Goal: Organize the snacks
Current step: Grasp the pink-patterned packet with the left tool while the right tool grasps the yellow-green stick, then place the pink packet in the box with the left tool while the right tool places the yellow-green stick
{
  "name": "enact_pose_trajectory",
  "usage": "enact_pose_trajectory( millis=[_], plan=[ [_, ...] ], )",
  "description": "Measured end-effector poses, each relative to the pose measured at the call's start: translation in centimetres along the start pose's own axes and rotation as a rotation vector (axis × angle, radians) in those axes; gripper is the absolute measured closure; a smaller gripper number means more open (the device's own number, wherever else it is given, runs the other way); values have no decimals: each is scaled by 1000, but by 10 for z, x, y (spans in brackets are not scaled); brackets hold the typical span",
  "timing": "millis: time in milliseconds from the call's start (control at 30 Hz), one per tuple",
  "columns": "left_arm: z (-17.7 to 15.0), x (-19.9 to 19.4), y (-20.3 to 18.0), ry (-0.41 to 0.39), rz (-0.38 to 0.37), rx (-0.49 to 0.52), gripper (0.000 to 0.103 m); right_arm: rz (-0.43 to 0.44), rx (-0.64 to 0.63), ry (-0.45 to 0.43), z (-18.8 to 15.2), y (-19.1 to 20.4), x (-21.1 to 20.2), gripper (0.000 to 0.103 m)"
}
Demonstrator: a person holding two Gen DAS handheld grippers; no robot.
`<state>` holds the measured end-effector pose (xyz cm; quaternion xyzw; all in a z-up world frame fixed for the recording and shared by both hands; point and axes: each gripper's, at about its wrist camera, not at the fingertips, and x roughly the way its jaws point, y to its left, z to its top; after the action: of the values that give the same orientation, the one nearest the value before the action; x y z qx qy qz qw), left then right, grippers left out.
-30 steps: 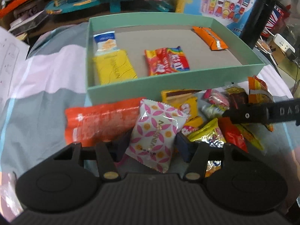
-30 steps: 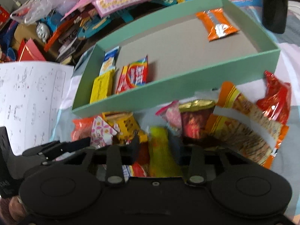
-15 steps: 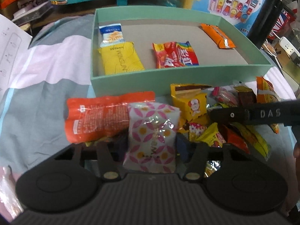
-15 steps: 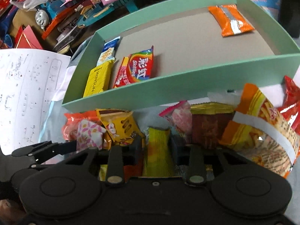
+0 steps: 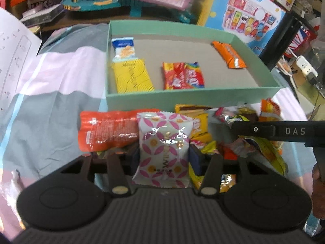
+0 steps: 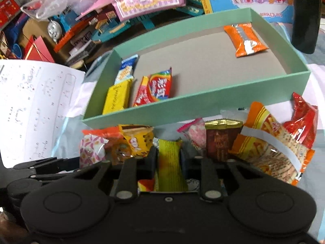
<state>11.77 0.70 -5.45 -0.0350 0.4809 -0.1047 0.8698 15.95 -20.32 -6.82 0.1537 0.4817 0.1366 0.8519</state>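
My left gripper is shut on a white packet with pink petals, held just in front of the green box. My right gripper is shut on a yellow-green packet, also in front of the box. The box holds a blue-white packet, a yellow packet, a red rainbow candy bag and an orange bar. A pile of loose snacks lies on the cloth before the box.
A long orange packet lies left of the held white packet. The right gripper's body crosses the left wrist view. A white sheet of paper lies to the left. Toys and boxes crowd behind the box. A black cylinder stands at the back right.
Both grippers have lifted and drawn closer to the box with their packets. The white petal packet has turned upright between the left fingers.
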Motion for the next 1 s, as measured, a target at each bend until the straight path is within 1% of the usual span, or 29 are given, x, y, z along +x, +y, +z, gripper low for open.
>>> enact_pose_trajectory(
  millis=[133, 267, 367, 467, 600, 700, 833, 1000],
  plan=[
    [13, -14, -11, -22, -24, 8, 54, 17, 23, -43, 7, -5, -22, 80],
    [35, -18, -29, -53, -38, 32, 54, 5, 41, -104, 23, -17, -44, 80],
    [56, -13, -46, -75, -45, 46, 54, -16, 62, -148, 39, -29, -55, 80],
    [77, 2, -63, -73, -66, 54, 54, -40, 79, -182, 59, -44, -60, 80],
    [99, 29, -83, -52, -84, 64, 54, -75, 103, -198, 86, -64, -54, 80],
    [113, 52, -93, -25, -101, 49, 54, -101, 139, -205, 102, -83, -44, 80],
    [127, 75, -105, -6, -103, 48, 54, -123, 176, -212, 116, -103, -28, 80],
    [139, 100, -115, 12, -102, 37, 54, -129, 193, -213, 129, -116, -8, 79]
  ],
)
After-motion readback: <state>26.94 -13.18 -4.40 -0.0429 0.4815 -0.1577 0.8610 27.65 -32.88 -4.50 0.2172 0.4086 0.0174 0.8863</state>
